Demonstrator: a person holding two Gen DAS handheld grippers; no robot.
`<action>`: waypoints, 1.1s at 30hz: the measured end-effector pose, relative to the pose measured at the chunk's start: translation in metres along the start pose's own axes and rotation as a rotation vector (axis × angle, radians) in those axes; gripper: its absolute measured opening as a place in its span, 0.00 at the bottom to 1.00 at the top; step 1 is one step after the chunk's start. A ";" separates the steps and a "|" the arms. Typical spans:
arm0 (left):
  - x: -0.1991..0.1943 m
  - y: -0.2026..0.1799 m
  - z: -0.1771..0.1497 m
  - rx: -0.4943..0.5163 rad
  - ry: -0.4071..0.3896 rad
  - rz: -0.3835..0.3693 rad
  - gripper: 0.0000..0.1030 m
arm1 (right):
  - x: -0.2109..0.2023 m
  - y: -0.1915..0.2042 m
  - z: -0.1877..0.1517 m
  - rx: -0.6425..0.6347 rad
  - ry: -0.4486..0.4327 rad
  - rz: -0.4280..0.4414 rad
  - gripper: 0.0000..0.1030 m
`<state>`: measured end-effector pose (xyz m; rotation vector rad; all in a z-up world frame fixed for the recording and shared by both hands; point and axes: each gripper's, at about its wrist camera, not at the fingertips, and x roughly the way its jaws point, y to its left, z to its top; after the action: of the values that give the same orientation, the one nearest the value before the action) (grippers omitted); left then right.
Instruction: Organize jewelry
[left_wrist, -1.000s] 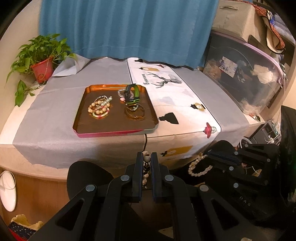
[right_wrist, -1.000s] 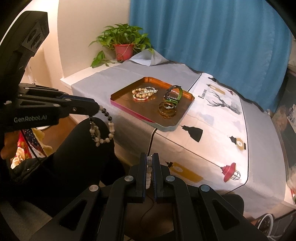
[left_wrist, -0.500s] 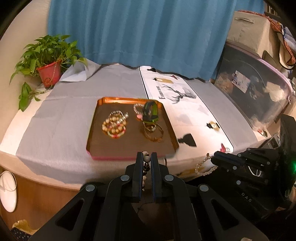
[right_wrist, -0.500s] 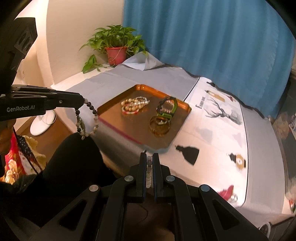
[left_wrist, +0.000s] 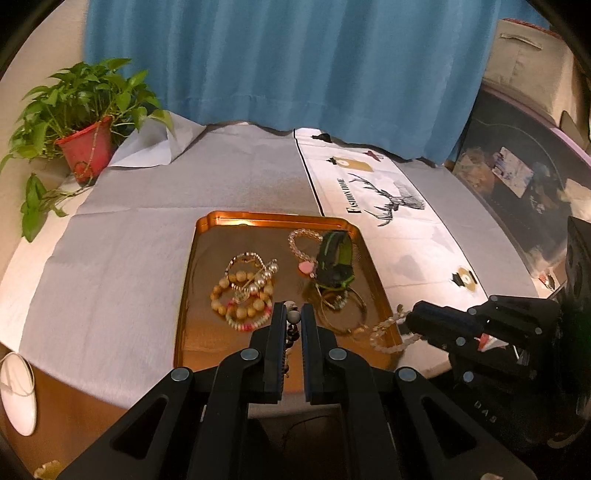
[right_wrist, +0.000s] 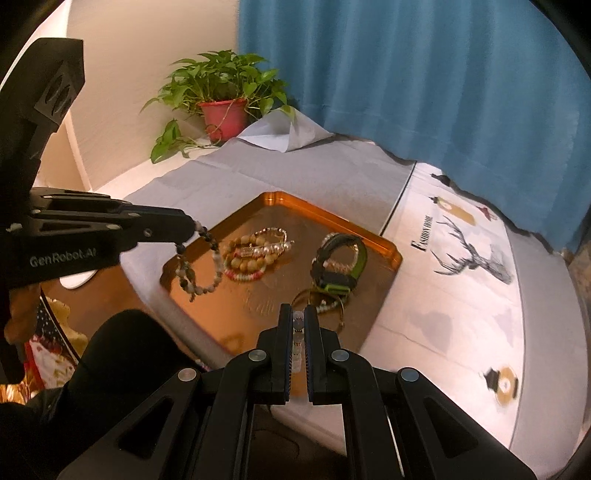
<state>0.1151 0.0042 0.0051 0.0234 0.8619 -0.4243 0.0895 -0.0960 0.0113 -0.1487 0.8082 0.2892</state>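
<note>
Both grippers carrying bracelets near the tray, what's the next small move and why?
Probably lower both over the bare near part of the orange tray and open. The left gripper is shut on a dark-and-pale bead bracelet dangling over the tray's left corner; the right gripper is shut on a pale bead bracelet over its right rim.

A tray (left_wrist: 186, 295) sits on the table (left_wrist: 122, 258). In it, beaded bracelets (left_wrist: 242, 291) lie left, a watch (left_wrist: 334, 264) right, bangles (left_wrist: 341, 312) before the watch. A potted plant (left_wrist: 83, 122) stands behind, far left.
</note>
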 end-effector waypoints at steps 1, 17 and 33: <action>0.005 0.000 0.002 0.001 0.003 0.002 0.06 | 0.005 -0.002 0.002 0.000 0.003 0.004 0.06; 0.071 0.026 0.008 -0.055 0.080 0.140 0.89 | 0.079 -0.026 0.001 0.076 0.134 0.004 0.45; -0.023 -0.010 -0.053 -0.026 -0.051 0.251 0.94 | -0.005 0.001 -0.055 0.108 0.071 -0.167 0.73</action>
<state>0.0593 0.0128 -0.0117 0.0956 0.8021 -0.1776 0.0482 -0.1094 -0.0225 -0.1246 0.8741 0.0826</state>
